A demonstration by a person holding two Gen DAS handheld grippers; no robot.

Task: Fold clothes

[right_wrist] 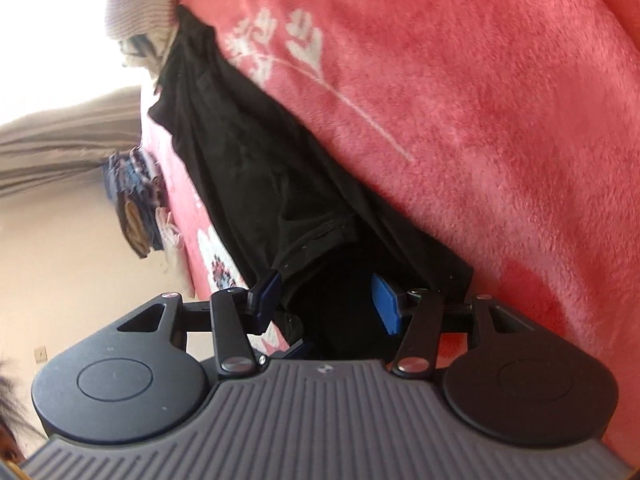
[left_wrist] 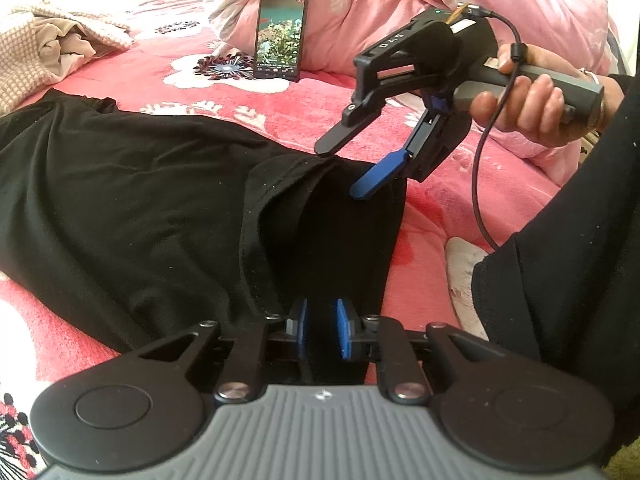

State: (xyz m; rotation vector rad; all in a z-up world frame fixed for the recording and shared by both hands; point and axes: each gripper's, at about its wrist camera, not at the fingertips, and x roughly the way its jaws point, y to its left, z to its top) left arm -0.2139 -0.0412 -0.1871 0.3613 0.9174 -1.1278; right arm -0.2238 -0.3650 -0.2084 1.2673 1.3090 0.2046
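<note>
On the pink floral blanket (left_wrist: pixel 280 104), a black garment (left_wrist: pixel 120 184) lies spread out.
The left gripper (left_wrist: pixel 322 330) is clenched on a fold of its near hem at six o'clock; the right gripper (left_wrist: pixel 348 172), held in a hand (left_wrist: pixel 532 108) at two o'clock, stands released with its jaws apart astride the hem edge.

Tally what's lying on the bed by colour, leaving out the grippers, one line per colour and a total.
Black: 2, the black garment and the phone
Pink: 1, the quilt
Beige and white: 1, the checked cloth pile
Total: 4, all on the red floral blanket
</note>
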